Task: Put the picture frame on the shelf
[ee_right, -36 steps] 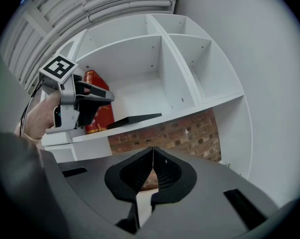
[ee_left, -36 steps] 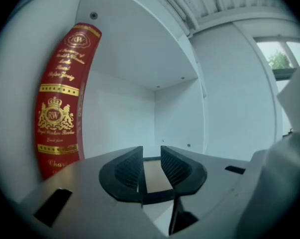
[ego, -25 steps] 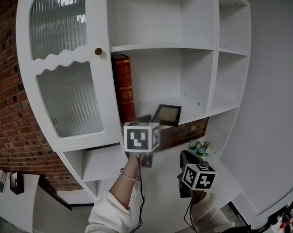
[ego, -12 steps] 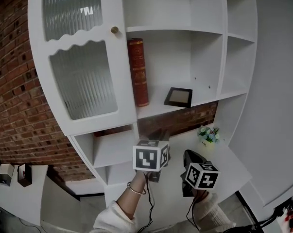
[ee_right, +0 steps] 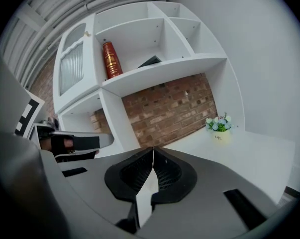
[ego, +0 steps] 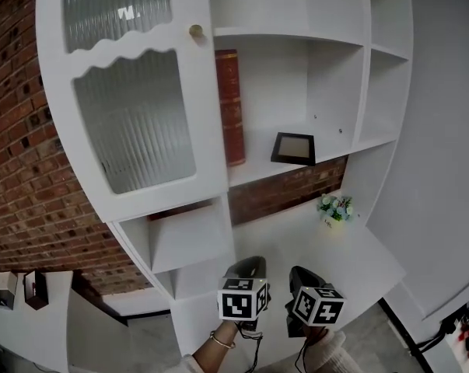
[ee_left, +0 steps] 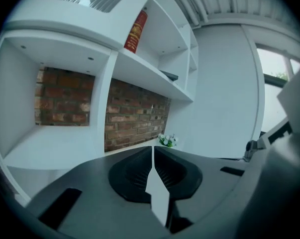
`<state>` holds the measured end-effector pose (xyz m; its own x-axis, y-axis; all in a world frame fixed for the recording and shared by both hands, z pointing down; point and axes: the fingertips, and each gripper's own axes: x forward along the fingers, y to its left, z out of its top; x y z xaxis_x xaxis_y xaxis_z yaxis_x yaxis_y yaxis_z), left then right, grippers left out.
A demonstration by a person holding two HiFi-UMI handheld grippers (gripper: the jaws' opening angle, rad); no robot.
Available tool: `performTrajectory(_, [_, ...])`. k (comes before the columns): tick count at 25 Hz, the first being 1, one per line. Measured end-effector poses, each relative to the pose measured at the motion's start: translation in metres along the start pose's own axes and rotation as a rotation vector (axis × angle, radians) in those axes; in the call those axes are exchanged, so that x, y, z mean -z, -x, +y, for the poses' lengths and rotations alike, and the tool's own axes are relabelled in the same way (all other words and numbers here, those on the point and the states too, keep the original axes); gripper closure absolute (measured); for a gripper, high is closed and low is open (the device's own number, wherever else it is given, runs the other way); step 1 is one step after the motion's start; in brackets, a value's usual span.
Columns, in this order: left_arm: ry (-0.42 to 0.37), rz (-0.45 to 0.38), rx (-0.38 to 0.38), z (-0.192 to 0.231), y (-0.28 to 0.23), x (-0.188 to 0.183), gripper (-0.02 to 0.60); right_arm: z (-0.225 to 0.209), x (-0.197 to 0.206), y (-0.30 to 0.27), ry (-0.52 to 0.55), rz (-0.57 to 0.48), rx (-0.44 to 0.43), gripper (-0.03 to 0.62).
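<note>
Both pressed together, empty: left tool point(ee_left: 152, 148) (just-closed jaws), right tool point(ee_right: 152, 149); pic frame point(ego: 294, 148) face dim, on shelf point(ego: 257, 168).

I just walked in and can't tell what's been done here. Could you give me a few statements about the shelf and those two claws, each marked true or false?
1. The picture frame sits on the shelf, to the right of the red book. True.
2. The left claw holds the picture frame. False: its jaws have just been closing and now meet, with nothing between them.
3. The red book lies flat. False: it stands upright.
4. A pot of flowers stands on the white counter below the shelf. True.
5. The right claw is wide open. False: it is shut and empty.
</note>
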<state>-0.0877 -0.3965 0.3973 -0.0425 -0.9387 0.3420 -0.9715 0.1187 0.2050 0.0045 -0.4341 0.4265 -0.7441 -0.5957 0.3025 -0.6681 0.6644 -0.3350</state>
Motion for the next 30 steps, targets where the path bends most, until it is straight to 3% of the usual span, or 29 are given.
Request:
performTrajectory(7, [0.030,0.031,0.028,-0.010,-0.004,0.034,0.574,0.005,0.006,0.010,0.037,0.008,0.023,0.569])
performTrajectory(30, [0.006,-0.027,-0.007,-0.019,-0.001,0.012,0.574,0.003,-0.030,0.023,0.120,-0.054,0.039,0.571])
